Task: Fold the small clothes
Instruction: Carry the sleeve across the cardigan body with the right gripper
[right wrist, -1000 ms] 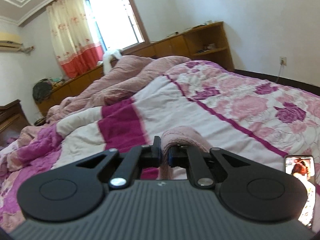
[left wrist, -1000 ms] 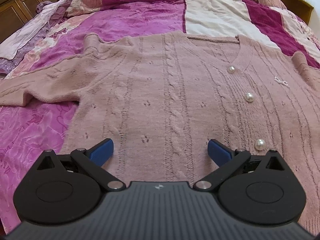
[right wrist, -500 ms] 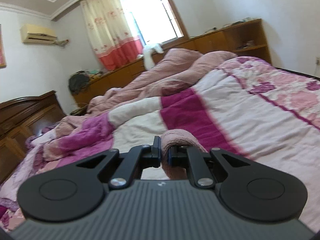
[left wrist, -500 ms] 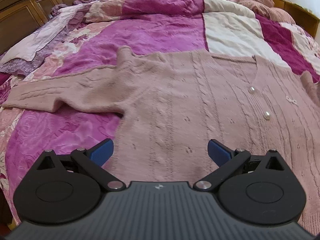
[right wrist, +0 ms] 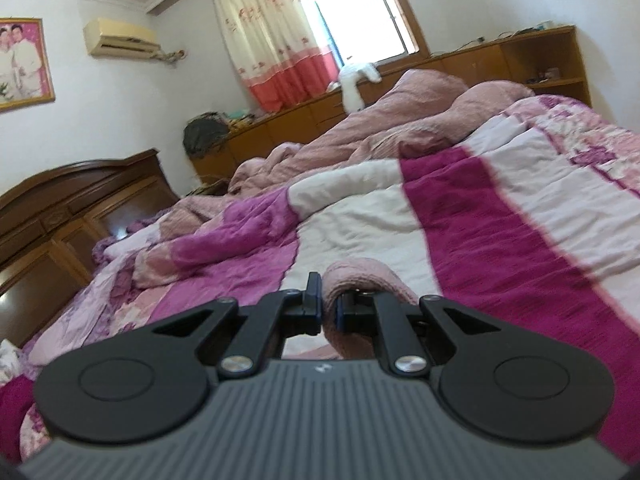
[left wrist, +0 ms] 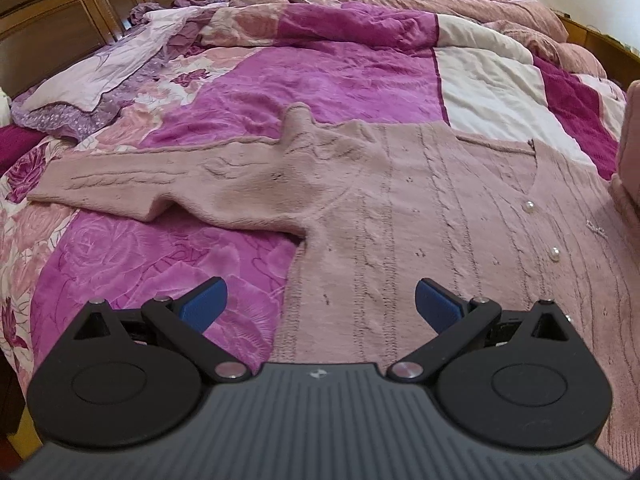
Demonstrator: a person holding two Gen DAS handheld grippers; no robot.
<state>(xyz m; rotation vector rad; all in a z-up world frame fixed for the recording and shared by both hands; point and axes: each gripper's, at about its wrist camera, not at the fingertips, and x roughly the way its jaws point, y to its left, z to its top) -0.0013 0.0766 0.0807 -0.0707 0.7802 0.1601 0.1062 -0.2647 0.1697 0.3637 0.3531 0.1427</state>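
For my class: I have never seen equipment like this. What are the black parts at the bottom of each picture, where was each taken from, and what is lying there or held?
Each black part is a hand-held two-finger gripper carrying its own camera, which looks forward along the fingers. The left wrist view shows the left gripper, its jaws wide apart and holding nothing, above a pink knitted cardigan with pearl buttons, spread on a quilted bedspread. The right wrist view shows the right gripper, closed on a fold of pink knit, probably part of that cardigan.
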